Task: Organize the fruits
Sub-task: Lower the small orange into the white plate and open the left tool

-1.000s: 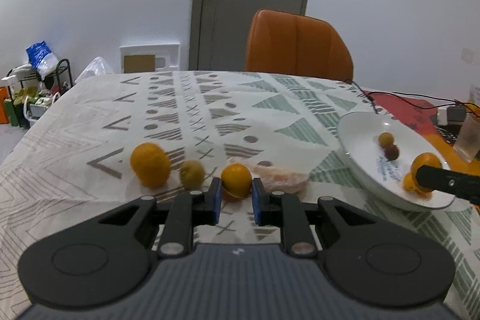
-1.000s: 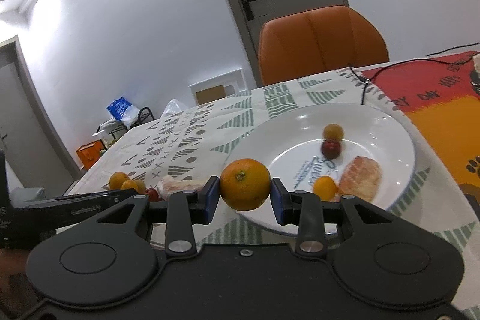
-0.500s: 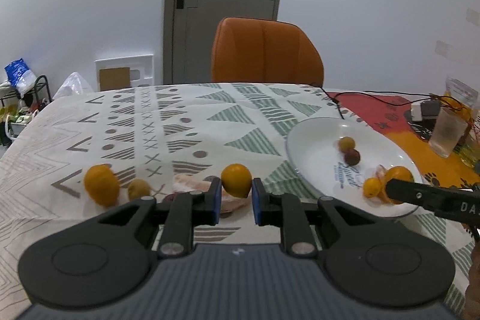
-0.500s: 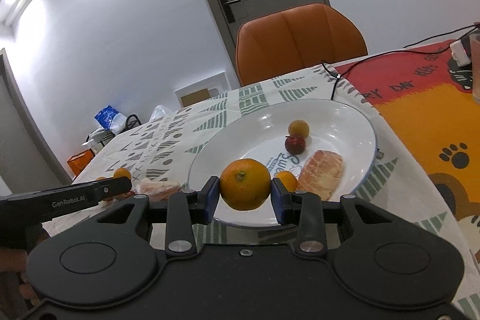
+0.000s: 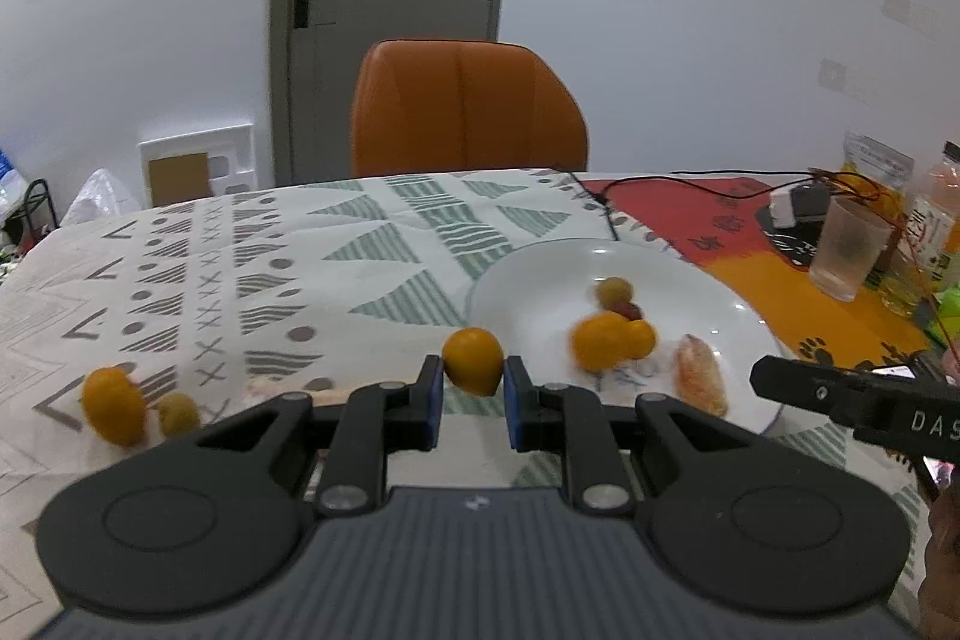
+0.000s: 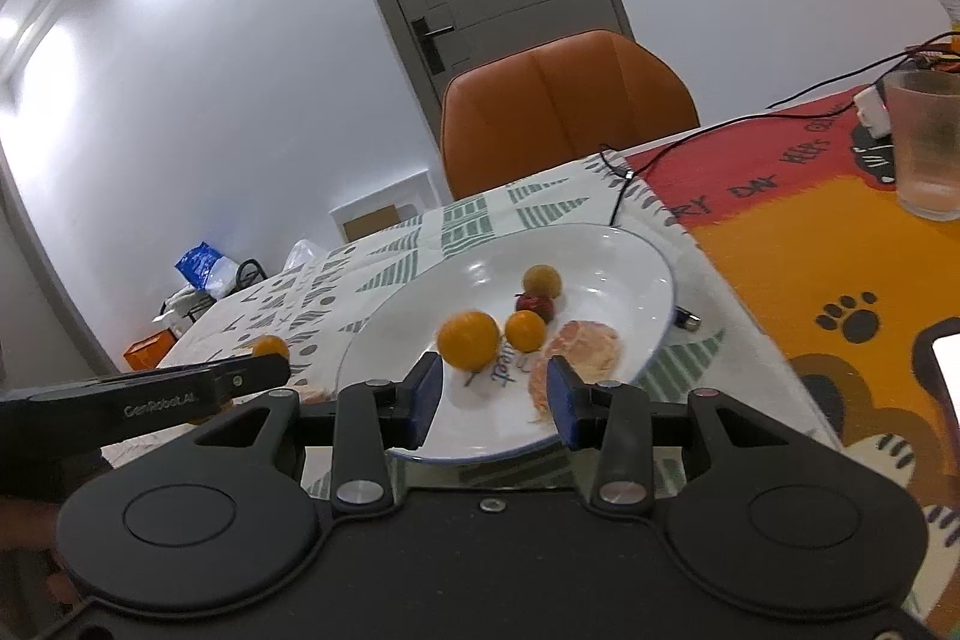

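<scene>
My left gripper (image 5: 474,403) is shut on a small orange fruit (image 5: 473,361) and holds it above the cloth, just left of the white plate (image 5: 528,280). My right gripper (image 6: 491,403) is open above the plate's near rim (image 6: 651,262). A blurred orange (image 6: 468,339) lies on the plate just beyond the right fingers; it also shows in the left wrist view (image 5: 600,341). The plate also holds a small orange fruit (image 6: 525,330), a red fruit (image 6: 535,305), a yellow-green fruit (image 6: 542,281) and a peeled pink segment (image 6: 579,347).
An orange (image 5: 113,405) and a small yellowish fruit (image 5: 178,413) lie on the patterned cloth at the left, with a peeled segment (image 6: 309,394) near them. A plastic cup (image 5: 847,247), bottles, cables and an orange mat are right of the plate. An orange chair (image 5: 468,109) stands behind the table.
My right gripper has opened and let go of the orange, which now lies on the plate. My left gripper has carried its small orange fruit to the right, toward the plate.
</scene>
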Available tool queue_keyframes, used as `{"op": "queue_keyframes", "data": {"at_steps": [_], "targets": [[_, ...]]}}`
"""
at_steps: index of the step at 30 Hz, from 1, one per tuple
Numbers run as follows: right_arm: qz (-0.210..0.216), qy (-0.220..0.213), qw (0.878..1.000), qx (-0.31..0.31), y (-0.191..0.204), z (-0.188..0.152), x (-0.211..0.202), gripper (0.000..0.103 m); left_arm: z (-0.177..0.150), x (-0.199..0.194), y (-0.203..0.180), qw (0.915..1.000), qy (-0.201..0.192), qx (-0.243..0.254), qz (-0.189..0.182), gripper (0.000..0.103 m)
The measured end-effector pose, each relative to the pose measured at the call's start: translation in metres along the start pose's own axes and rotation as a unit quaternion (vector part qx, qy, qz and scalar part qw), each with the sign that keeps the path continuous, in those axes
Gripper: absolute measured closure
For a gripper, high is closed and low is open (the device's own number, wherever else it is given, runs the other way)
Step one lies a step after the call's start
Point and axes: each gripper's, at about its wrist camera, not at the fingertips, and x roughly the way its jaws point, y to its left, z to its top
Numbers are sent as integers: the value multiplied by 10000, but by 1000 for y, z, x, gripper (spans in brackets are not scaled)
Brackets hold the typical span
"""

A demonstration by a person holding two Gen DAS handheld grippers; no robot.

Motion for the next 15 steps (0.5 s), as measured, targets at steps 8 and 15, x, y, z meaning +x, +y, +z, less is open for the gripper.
{"op": "queue_keyframes", "data": {"at_steps": [8, 15], "targets": [[-96, -32, 9999, 66, -11, 0, -8, 64, 6, 9, -21, 9996, -38, 171, -205, 84], [-122, -50, 9999, 79, -13, -1, -12, 64, 11, 10, -30, 9994, -113, 259, -220, 80]]}}
